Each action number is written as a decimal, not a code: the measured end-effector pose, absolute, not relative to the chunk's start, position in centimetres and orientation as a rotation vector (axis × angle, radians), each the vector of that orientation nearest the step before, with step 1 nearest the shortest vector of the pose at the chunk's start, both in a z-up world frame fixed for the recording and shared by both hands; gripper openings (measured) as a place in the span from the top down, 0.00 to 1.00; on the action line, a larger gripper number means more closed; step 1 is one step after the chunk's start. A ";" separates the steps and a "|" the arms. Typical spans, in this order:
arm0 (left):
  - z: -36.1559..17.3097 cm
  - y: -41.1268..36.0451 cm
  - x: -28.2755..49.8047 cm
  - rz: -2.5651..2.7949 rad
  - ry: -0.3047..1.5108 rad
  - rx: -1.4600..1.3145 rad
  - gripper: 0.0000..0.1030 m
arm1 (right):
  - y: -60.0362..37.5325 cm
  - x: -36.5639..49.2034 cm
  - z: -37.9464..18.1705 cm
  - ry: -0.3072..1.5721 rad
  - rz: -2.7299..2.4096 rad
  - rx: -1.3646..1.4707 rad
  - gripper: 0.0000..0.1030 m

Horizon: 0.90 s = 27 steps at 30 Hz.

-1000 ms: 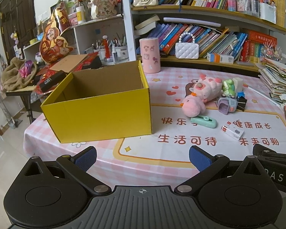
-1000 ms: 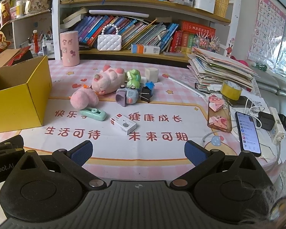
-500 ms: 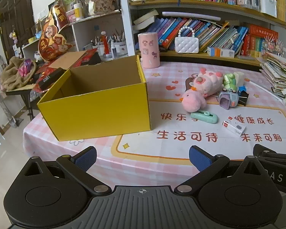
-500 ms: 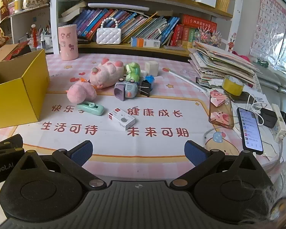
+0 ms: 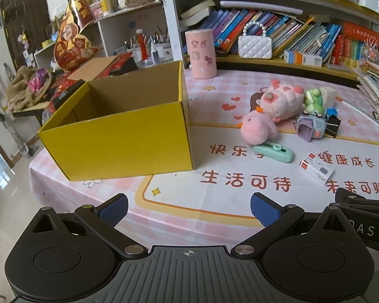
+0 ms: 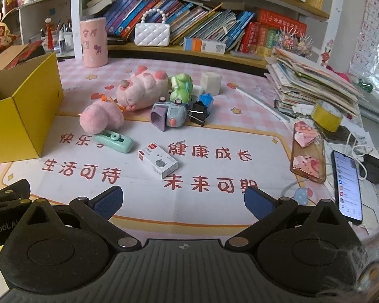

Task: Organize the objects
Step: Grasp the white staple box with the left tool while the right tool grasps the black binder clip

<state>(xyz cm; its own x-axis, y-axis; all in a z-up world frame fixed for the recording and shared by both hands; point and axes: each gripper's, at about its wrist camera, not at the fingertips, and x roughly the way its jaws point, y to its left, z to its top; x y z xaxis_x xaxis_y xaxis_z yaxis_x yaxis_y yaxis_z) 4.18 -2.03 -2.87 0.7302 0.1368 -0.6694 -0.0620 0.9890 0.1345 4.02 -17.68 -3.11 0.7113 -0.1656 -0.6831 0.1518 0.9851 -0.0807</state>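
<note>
An open yellow cardboard box (image 5: 121,141) stands empty on the left of the table; it also shows in the right wrist view (image 6: 25,111). To its right lie a pink plush chick (image 6: 101,117), a larger pink plush (image 6: 141,91), a mint green tape dispenser (image 6: 115,141), a small white box (image 6: 158,162), a purple toy (image 6: 168,116), a green frog toy (image 6: 180,89), black binder clips (image 6: 198,113) and a white cube (image 6: 211,83). My left gripper (image 5: 188,208) is open and empty above the table's front edge. My right gripper (image 6: 183,203) is open and empty, just short of the white box.
A pink cylinder (image 6: 93,43) and a white handbag (image 6: 151,34) stand at the back by the bookshelf. On the right are a stack of books (image 6: 313,80), a yellow tape roll (image 6: 327,116), a phone case (image 6: 308,155) and a phone (image 6: 347,184) with cables.
Both grippers have moved forward and a little higher over the table; the box and toys look nearer. Both stay open. No object has moved.
</note>
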 end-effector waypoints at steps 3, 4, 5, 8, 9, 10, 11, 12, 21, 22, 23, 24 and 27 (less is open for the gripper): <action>-3.1 -2.7 4.7 0.119 0.758 0.106 0.00 | -18.5 4.8 -3.4 0.772 -0.163 -0.014 0.00; -3.2 -3.0 4.8 0.123 0.762 0.107 0.00 | -18.7 5.1 -3.5 0.775 -0.158 -0.013 0.00; -3.3 -3.3 5.0 0.127 0.767 0.107 0.00 | -19.0 5.4 -3.6 0.778 -0.153 -0.012 0.00; -3.5 -4.0 5.7 0.140 0.778 0.104 0.00 | -19.8 6.2 -3.8 0.785 -0.137 -0.009 0.00; -3.5 -4.2 5.9 0.143 0.781 0.103 0.00 | -20.1 6.4 -3.9 0.787 -0.132 -0.009 0.00; -3.5 -4.5 6.1 0.147 0.783 0.101 0.00 | -20.4 6.7 -4.0 0.789 -0.126 -0.008 0.00; -3.5 -4.7 6.3 0.150 0.784 0.100 0.00 | -20.7 7.0 -4.0 0.791 -0.121 -0.007 0.00; -3.6 -4.9 6.4 0.151 0.785 0.098 0.00 | -20.9 7.2 -4.1 0.792 -0.117 -0.006 0.00; -3.5 -6.3 7.9 0.106 0.773 -0.011 0.00 | -24.0 8.8 -4.0 0.740 -0.084 0.053 0.00; -3.6 -6.6 8.1 0.101 0.775 -0.014 0.00 | -24.5 9.1 -4.0 0.732 -0.083 0.064 0.00; -3.7 -6.9 8.3 0.089 0.778 -0.016 0.00 | -24.9 9.2 -3.9 0.726 -0.084 0.075 0.00; -3.8 -7.1 8.5 0.075 0.782 -0.019 0.00 | -25.3 9.4 -3.8 0.717 -0.088 0.089 0.01; -4.2 -7.8 9.2 -0.004 0.807 -0.059 0.00 | -27.0 10.0 -3.3 0.683 -0.100 0.139 0.07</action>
